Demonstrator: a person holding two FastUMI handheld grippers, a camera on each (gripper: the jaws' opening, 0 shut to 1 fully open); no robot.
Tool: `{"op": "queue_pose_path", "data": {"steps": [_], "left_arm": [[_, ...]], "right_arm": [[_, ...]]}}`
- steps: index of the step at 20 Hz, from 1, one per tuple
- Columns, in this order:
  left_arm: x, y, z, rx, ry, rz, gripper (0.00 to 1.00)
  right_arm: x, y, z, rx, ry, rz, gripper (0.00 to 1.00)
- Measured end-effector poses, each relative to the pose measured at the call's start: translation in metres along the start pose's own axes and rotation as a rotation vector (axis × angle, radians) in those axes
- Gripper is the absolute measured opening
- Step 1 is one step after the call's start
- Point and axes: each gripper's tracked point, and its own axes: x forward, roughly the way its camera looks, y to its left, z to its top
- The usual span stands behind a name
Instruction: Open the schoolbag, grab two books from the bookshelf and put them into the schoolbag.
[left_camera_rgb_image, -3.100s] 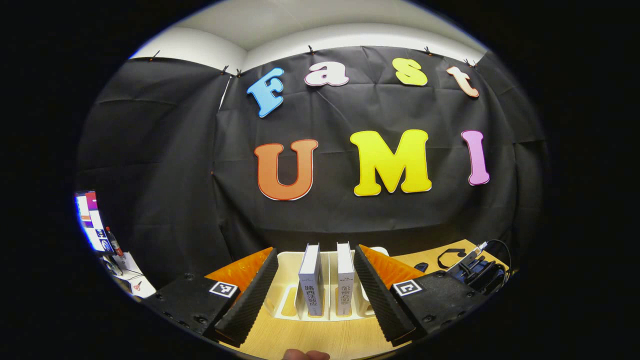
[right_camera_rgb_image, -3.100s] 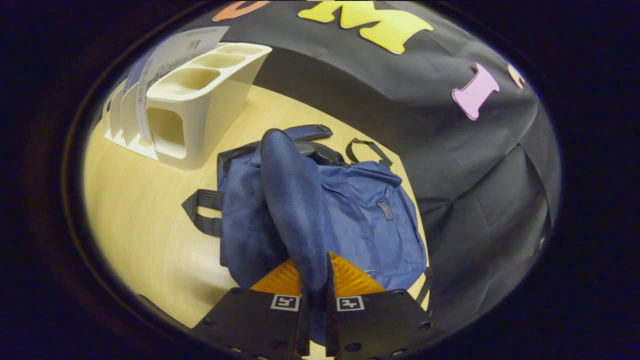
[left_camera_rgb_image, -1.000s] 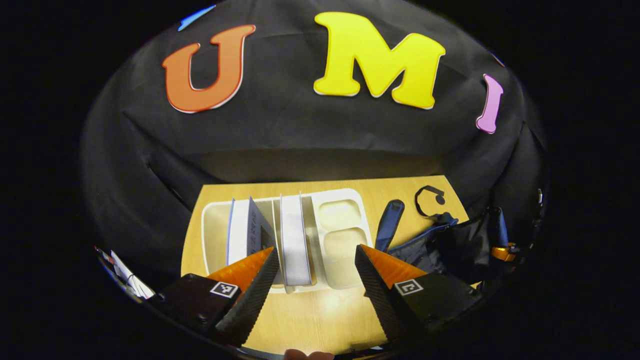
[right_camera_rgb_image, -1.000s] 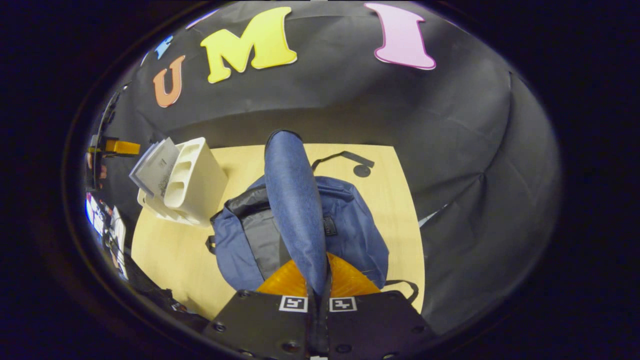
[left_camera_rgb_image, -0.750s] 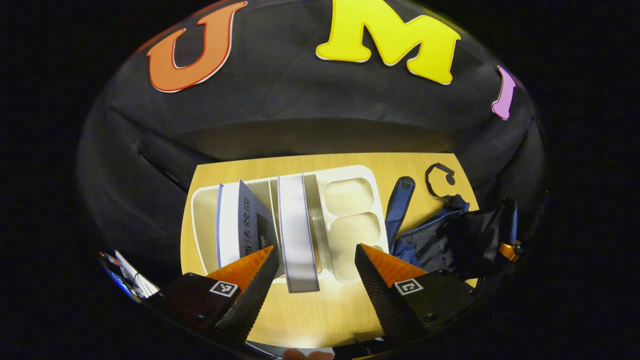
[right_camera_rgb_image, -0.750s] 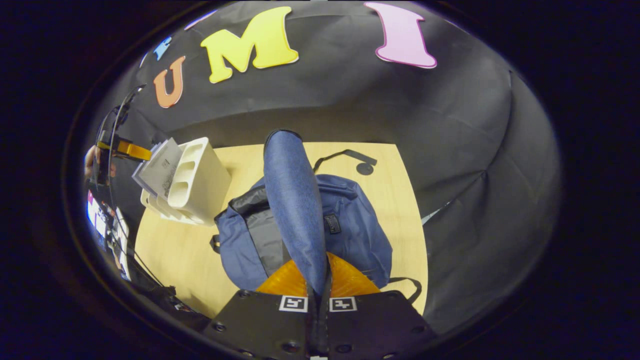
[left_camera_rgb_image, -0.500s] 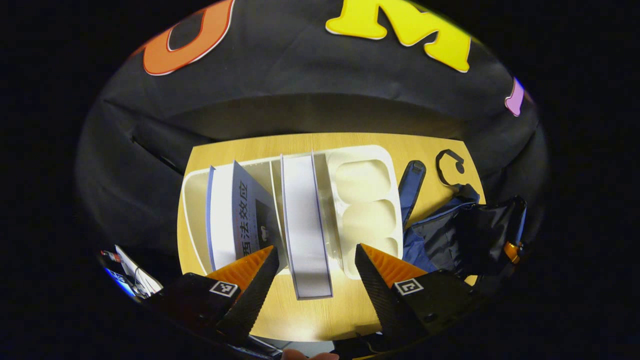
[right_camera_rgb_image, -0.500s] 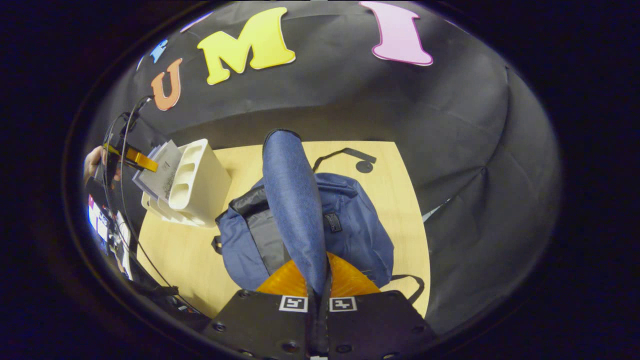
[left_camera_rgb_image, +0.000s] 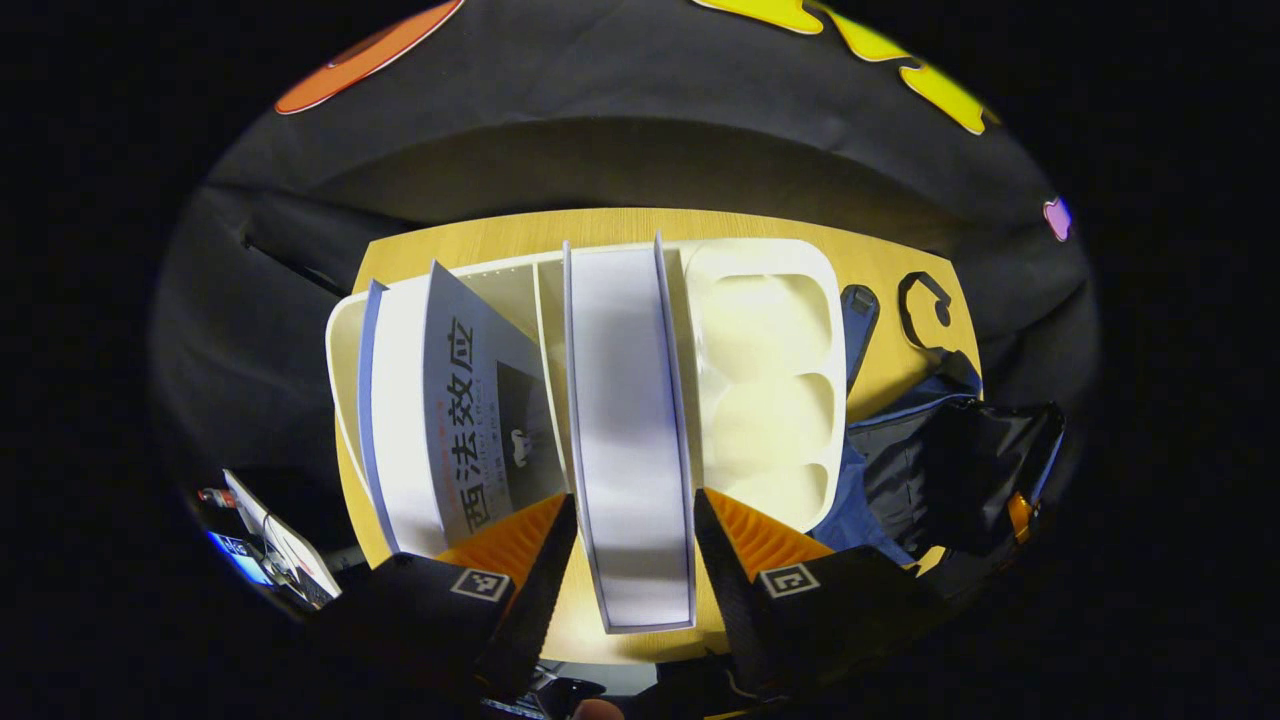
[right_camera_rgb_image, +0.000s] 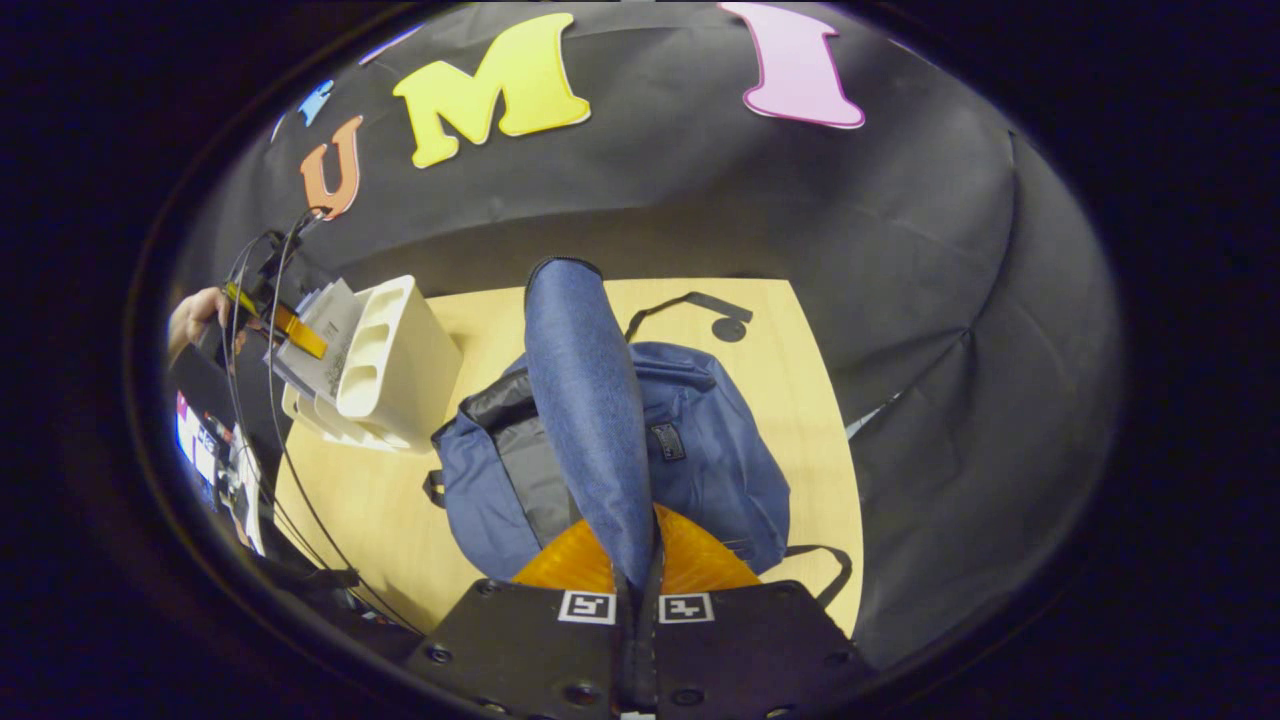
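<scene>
While my right hand-held gripper (right_camera_rgb_image: 637, 560) pinches the soft schoolbag flap (right_camera_rgb_image: 585, 400), my left hand-held gripper (left_camera_rgb_image: 632, 530) straddles, unclosed, the stiff book (left_camera_rgb_image: 628, 440) at 12 o'clock; grip both covers

schoolbag (right_camera_rgb_image: 720, 460): matt cloth | bookshelf (left_camera_rgb_image: 770, 300): smooth plastic | table (right_camera_rgb_image: 790, 380): wood

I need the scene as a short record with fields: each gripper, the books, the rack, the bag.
left gripper: open, its fingers on either side of the right book, not yet pressing
right gripper: shut on the bag flap, held up
right book: upright in the rack
left book: leaning in the rack
rack: white, on the table, right compartments empty
bag: blue, open, beside the rack
</scene>
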Motion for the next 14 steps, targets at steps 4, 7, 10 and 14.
{"op": "queue_pose_path", "data": {"steps": [4,7,10,14], "left_arm": [[0.005,0.001,-0.001,-0.008,0.023,0.020,0.69],[0.005,0.001,-0.002,-0.022,0.041,0.041,0.51],[0.001,0.000,-0.010,-0.045,0.067,0.049,0.47],[-0.024,-0.001,-0.015,-0.029,0.035,0.066,0.48]], "right_arm": [[-0.002,0.000,-0.002,0.001,-0.001,0.003,0.01],[-0.001,0.000,-0.002,0.006,-0.002,0.008,0.01],[0.000,0.001,-0.001,0.003,-0.002,0.014,0.01],[0.001,0.001,-0.001,-0.013,-0.007,0.016,0.01]]}}
